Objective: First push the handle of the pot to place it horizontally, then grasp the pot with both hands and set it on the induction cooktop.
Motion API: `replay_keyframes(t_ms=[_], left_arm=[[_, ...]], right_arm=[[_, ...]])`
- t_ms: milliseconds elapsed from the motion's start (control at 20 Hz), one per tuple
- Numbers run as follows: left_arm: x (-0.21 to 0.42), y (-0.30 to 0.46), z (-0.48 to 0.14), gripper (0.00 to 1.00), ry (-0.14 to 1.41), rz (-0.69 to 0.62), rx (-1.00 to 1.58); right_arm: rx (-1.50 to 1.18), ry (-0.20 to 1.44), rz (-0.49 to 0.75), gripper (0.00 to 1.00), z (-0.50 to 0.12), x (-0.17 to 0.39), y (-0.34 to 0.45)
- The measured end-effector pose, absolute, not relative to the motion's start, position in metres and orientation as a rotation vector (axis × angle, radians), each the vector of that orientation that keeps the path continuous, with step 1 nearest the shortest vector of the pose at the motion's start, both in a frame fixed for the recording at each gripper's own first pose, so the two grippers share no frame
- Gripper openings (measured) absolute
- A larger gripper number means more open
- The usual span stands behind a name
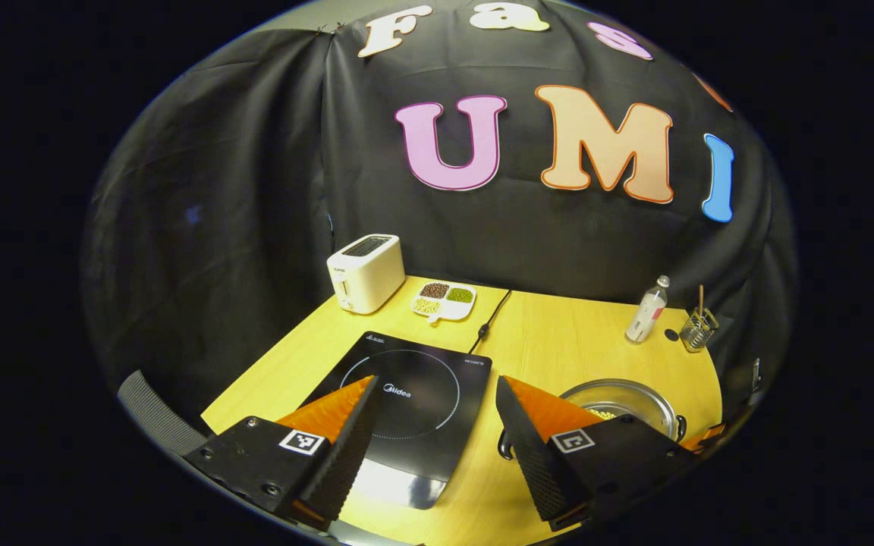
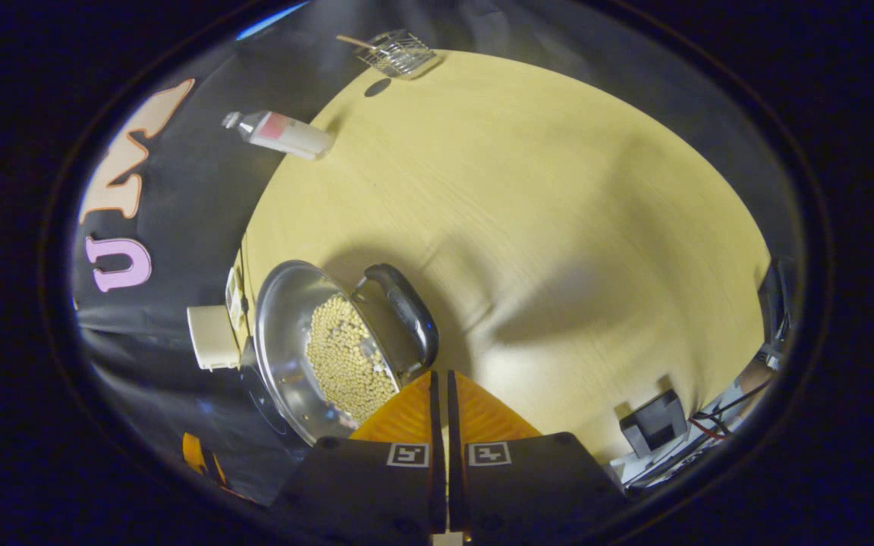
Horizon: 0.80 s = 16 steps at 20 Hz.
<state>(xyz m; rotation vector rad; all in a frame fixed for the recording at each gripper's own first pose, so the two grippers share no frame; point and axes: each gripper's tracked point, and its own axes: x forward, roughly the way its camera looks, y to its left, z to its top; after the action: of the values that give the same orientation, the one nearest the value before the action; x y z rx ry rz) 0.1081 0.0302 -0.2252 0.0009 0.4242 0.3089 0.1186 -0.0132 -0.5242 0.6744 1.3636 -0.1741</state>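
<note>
A steel pot (image 2: 308, 341) holding pale beans stands on the wooden table (image 2: 543, 197), its dark handle (image 2: 407, 311) standing up from the rim on the near side. My right gripper (image 2: 441, 375) is shut with nothing between its fingers, its tips just short of that handle's lower end. In the left gripper view the pot (image 1: 623, 406) sits at the right, partly hidden by my right-hand finger. My left gripper (image 1: 433, 383) is open above the black induction cooktop (image 1: 407, 398), which lies left of the pot.
At the back left stand a white toaster (image 1: 366, 271) and a divided dish of beans (image 1: 444, 300). A power cord (image 1: 492, 318) runs to the cooktop. A bottle (image 1: 647, 311) and a wire holder (image 1: 698, 327) stand at the back right. A dark block (image 2: 653, 421) sits near the table's edge.
</note>
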Motion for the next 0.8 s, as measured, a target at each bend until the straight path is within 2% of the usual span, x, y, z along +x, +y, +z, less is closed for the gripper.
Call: replay_keyframes(t_ms=[50, 100, 400, 450, 500, 600, 750, 800], left_arm=[[0.109, 0.029, -0.228, 0.93, 0.432, 0.298, -0.001], [0.108, 0.028, -0.231, 0.93, 0.438, 0.287, -0.002], [0.102, 0.029, -0.24, 0.93, 0.456, 0.221, -0.017], [0.101, 0.031, -0.24, 0.93, 0.458, 0.21, -0.019], [0.099, 0.033, -0.241, 0.93, 0.462, 0.198, -0.02], [0.096, 0.04, -0.241, 0.93, 0.473, 0.173, -0.017], [0.093, 0.047, -0.241, 0.93, 0.485, 0.132, 0.009], [0.091, 0.049, -0.241, 0.92, 0.493, 0.113, 0.022]], right_arm=[[0.684, 1.35, -0.162, 0.05, -0.52, 0.122, -0.012], [0.681, 1.338, -0.155, 0.17, -0.513, 0.119, -0.013], [0.595, 1.223, -0.134, 0.18, -0.48, 0.114, -0.02], [0.575, 1.212, -0.131, 0.31, -0.481, 0.107, -0.018], [0.555, 1.194, -0.128, 0.38, -0.466, 0.109, -0.019], [0.537, 1.159, -0.11, 0.38, -0.445, 0.105, -0.015], [0.549, 1.123, -0.063, 0.6, -0.417, 0.098, 0.0], [0.544, 1.116, -0.045, 0.75, -0.408, 0.097, 0.002]])
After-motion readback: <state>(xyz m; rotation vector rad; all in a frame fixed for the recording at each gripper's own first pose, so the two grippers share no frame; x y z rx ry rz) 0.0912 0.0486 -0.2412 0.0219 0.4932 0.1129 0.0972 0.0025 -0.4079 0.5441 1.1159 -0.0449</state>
